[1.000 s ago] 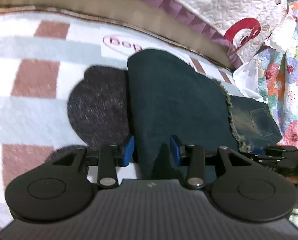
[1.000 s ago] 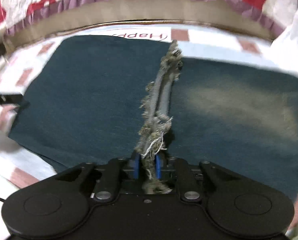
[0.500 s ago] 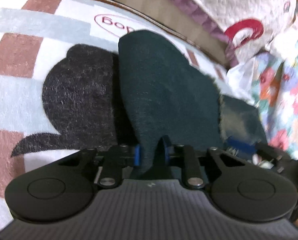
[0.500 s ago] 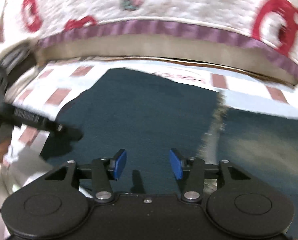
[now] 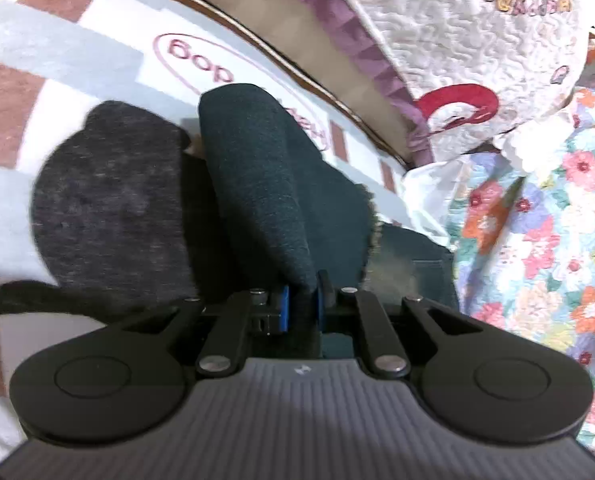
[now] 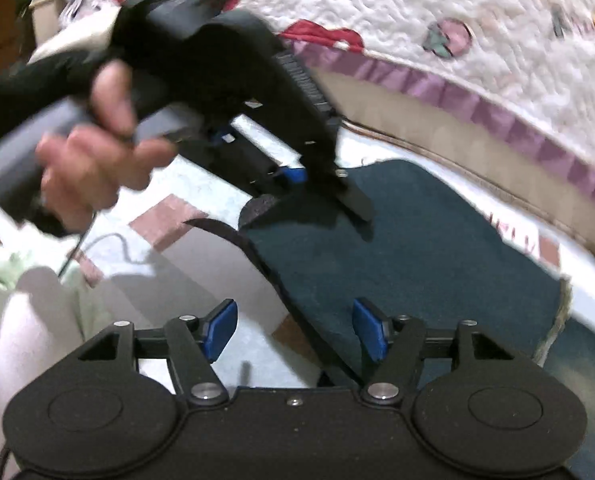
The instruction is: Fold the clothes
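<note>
Where it lies on the checked blanket (image 5: pixel 57 64): dark teal garment (image 5: pixel 257 184), frayed hem; left gripper (image 5: pixel 300 307) fingers closing, pinching a fold; right gripper (image 6: pixel 293 330) fingers opening, empty.

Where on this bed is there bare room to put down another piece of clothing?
Bare checked blanket lies left of the dark garment, up to the bed's brown edge. The right is crowded: quilted cover and floral fabric hem the garment in.

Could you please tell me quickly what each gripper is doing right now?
Left gripper: closing on a fold of the dark cloth.
Right gripper: opening, holding nothing.
</note>
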Demonstrator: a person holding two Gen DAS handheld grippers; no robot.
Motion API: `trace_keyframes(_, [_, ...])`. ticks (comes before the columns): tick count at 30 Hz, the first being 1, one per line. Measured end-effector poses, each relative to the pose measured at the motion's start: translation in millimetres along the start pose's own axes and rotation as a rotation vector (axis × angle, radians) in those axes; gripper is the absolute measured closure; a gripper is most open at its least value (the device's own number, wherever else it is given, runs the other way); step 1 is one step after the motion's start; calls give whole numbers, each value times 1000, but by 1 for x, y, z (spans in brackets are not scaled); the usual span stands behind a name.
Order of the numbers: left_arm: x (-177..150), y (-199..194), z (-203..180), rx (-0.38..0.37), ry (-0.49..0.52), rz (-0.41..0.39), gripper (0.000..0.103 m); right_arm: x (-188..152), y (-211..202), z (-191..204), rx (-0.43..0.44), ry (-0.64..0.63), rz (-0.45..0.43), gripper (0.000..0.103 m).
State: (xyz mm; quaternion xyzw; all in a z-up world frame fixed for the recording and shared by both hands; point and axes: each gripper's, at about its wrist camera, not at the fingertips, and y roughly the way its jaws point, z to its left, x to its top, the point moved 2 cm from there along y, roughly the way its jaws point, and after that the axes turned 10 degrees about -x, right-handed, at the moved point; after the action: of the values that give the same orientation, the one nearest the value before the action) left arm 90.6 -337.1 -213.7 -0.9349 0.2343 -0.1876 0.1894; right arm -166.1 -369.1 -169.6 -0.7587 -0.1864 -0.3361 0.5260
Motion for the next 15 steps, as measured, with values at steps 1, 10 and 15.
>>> trace_keyframes(1, [-1, -1, -2, 5, -1, -10, 92, 2, 6, 7, -60, -50, -8, 33])
trace_keyframes(10, [6, -21, 17, -33, -89, -126, 75, 10, 37, 23, -332, -236, -43, 86])
trace_keyframes(15, [23, -5, 44, -67, -217, -164, 46, 7, 26, 20, -337, -212, -68, 88])
